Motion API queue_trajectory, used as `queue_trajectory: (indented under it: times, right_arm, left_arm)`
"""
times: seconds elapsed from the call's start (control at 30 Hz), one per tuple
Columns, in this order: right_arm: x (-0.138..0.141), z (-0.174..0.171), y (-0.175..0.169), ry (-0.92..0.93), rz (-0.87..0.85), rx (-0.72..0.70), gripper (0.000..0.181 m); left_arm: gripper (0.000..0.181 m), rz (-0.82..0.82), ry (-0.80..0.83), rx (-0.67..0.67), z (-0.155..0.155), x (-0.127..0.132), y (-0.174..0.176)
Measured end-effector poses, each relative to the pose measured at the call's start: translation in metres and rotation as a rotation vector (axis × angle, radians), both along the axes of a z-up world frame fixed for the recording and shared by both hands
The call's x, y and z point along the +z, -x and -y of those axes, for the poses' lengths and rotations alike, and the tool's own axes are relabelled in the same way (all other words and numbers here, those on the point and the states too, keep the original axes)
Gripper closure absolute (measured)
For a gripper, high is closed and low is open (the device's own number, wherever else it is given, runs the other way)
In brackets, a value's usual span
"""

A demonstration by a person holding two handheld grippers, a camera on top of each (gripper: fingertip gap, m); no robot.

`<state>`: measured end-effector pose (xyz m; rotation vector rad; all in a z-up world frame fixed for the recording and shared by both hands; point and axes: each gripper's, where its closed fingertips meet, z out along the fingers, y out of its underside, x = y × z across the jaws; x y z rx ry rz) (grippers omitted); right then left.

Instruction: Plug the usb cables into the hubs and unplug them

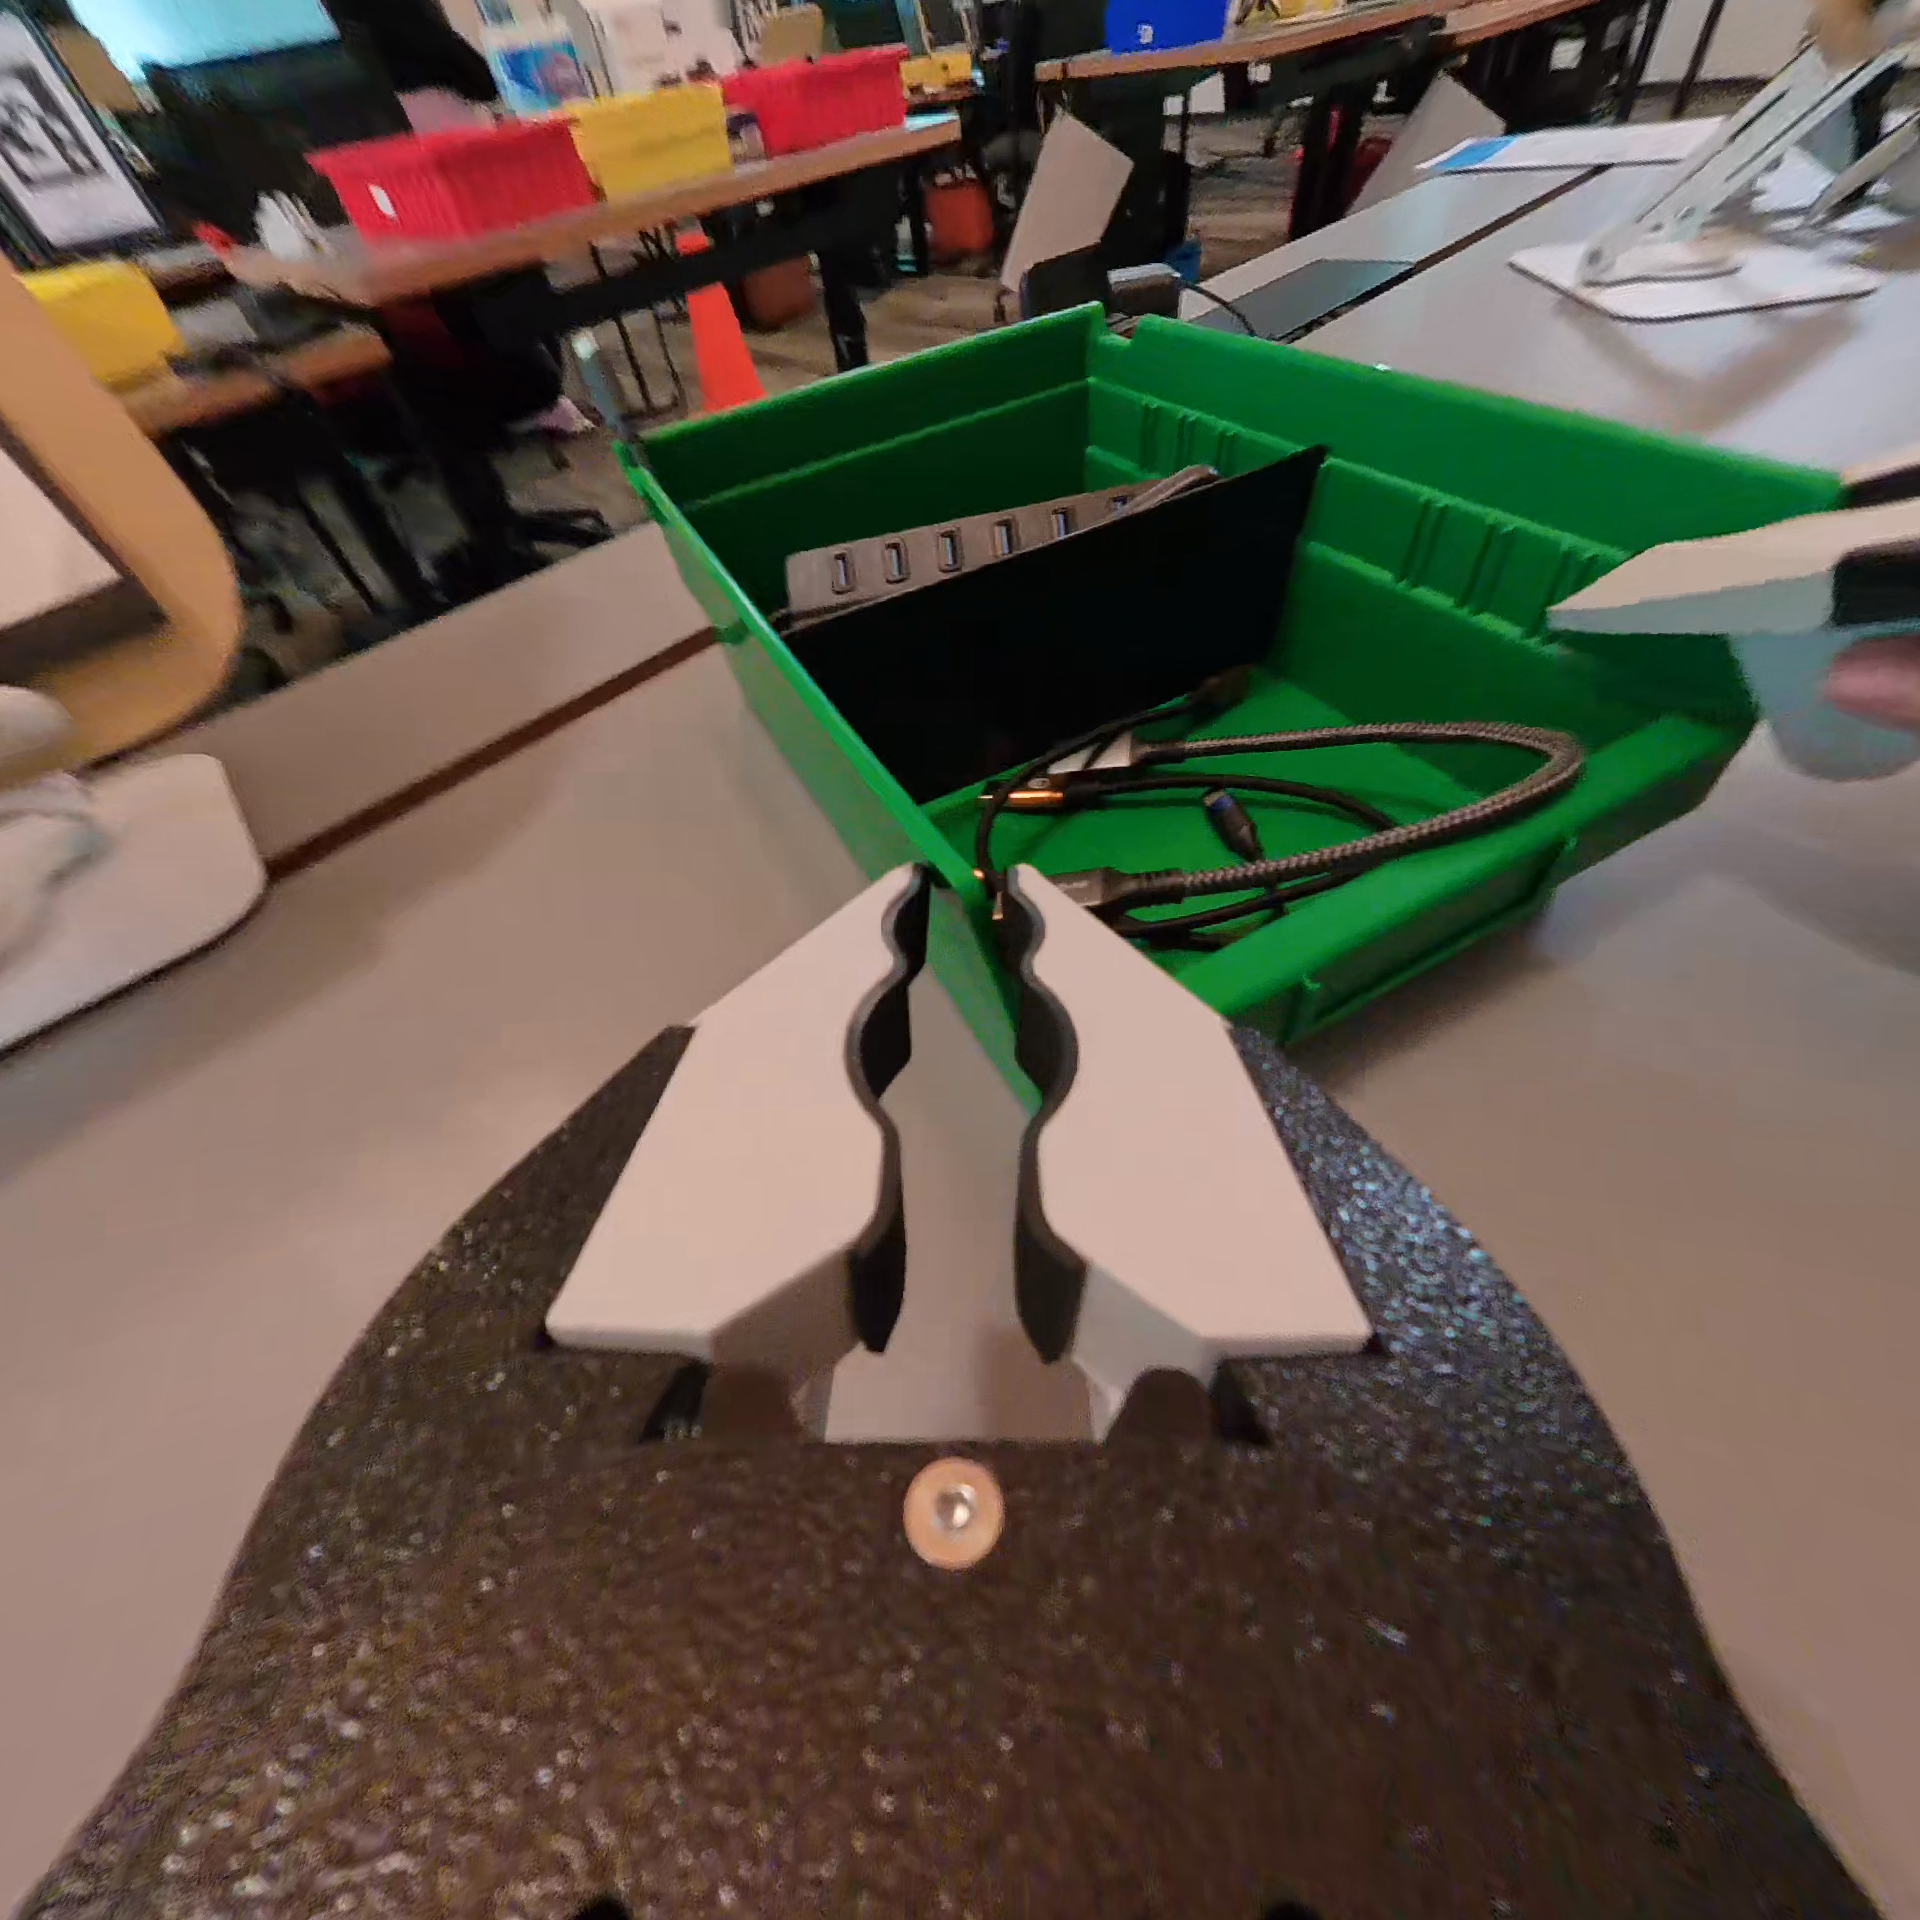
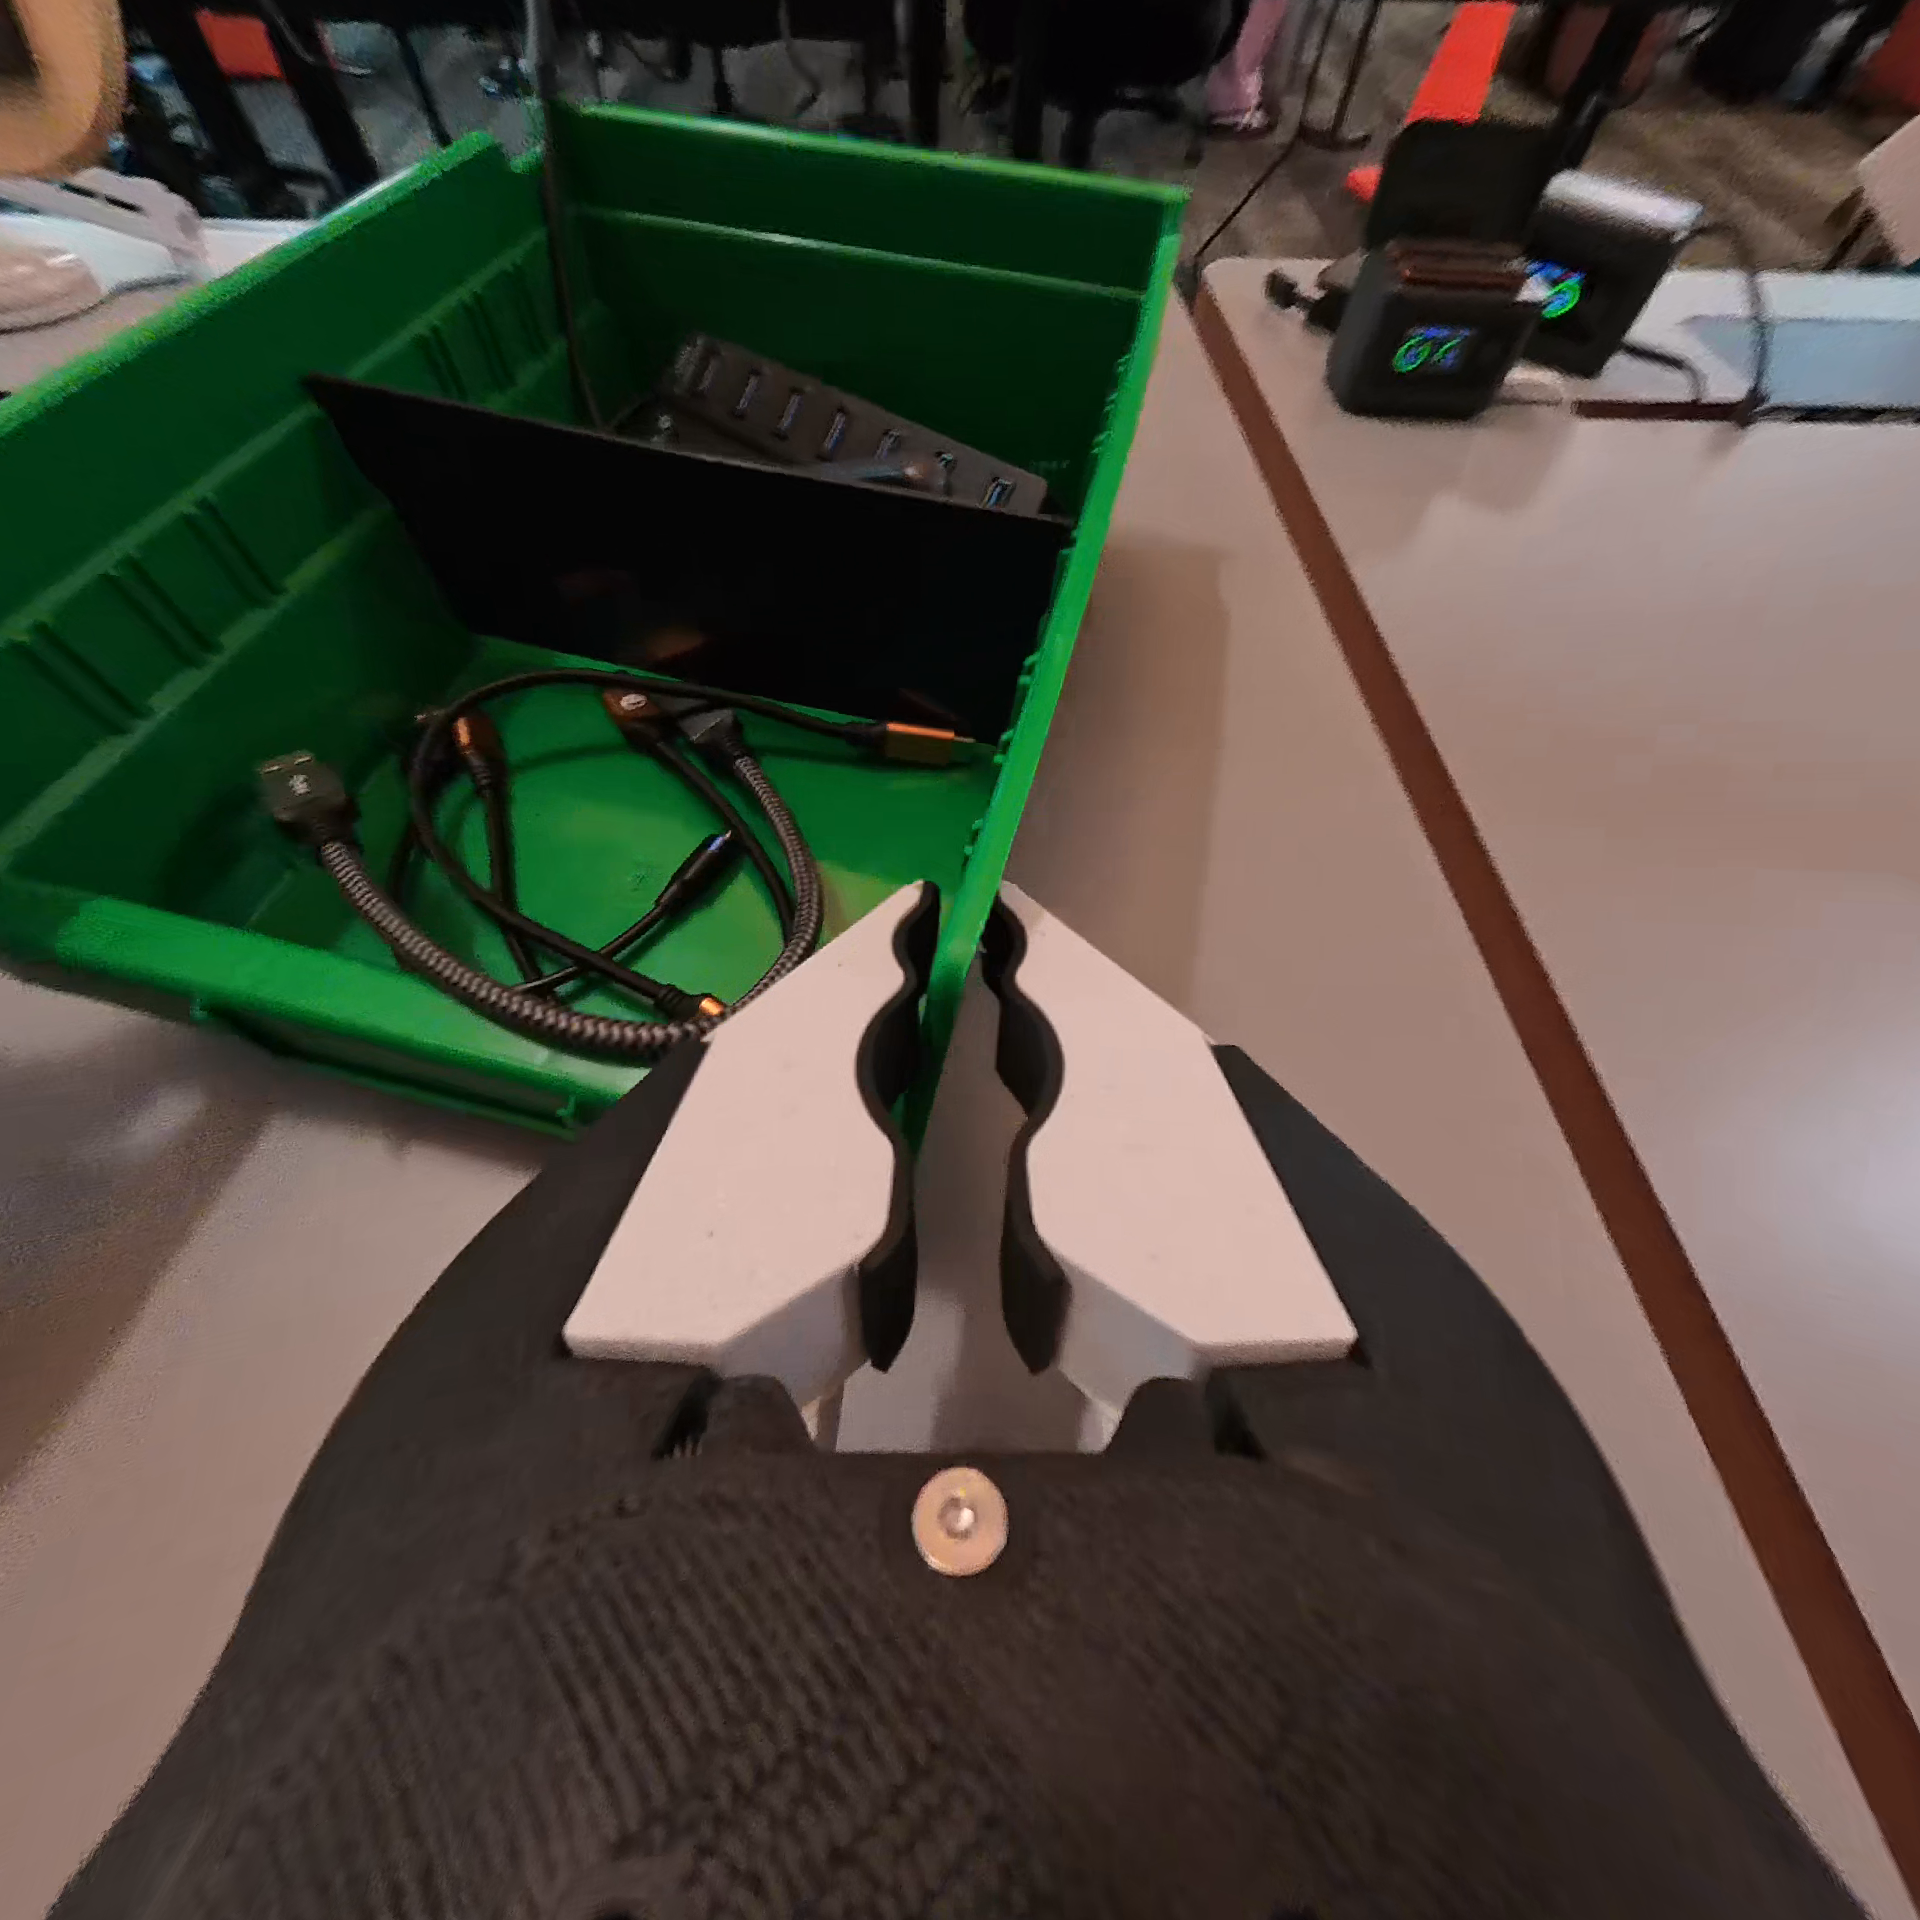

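Holding both tools short of the green bin (image 1: 1195,416), I have nothing gripped: my left gripper (image 1: 968,894) has its fingers a narrow gap apart, with the bin's near corner showing through the gap, and my right gripper (image 2: 961,904) is likewise slightly parted and empty, lined up with the bin's right wall. In the left wrist view, the bin sits at twelve to one o'clock on the grey table (image 1: 520,1039). A black divider (image 1: 1049,613) splits it: the hub (image 1: 966,545) lies in the far compartment with its row of ports facing up, and the cables (image 1: 1299,821) lie coiled and crossed in the near one. From my right wrist view, the braided cable's plug (image 2: 301,784) sits at ten o'clock. My worry is the tangle: lifting one plug could drag the other leads along, since they overlap. A fingertip could also catch the bin wall going in, shoving the bin across the table, and the divider may block a clean reach to the ports.
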<state>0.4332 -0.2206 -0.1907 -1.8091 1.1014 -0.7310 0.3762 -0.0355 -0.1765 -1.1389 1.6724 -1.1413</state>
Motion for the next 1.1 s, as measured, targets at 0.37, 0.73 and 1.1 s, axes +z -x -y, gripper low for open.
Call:
queue_trajectory:
  times: [0.37, 0.73, 1.1]
  right_arm:
    - [-0.007, -0.087, 0.105, 0.409, -0.227, 0.457, 0.167]
    - [-0.007, -0.266, 0.201, 0.451, -0.071, 0.766, 0.166]
    - [0.011, -0.313, 0.218, 0.298, 0.110, 0.831, 0.135]
  left_arm:
    - [0.172, 0.053, -0.024, 0.150, -0.086, 0.001, 0.115]
    - [0.174, 0.080, -0.025, 0.471, -0.241, 0.002, 0.249]
    - [0.154, 0.183, 0.139, 0.380, -0.309, 0.051, 0.295]
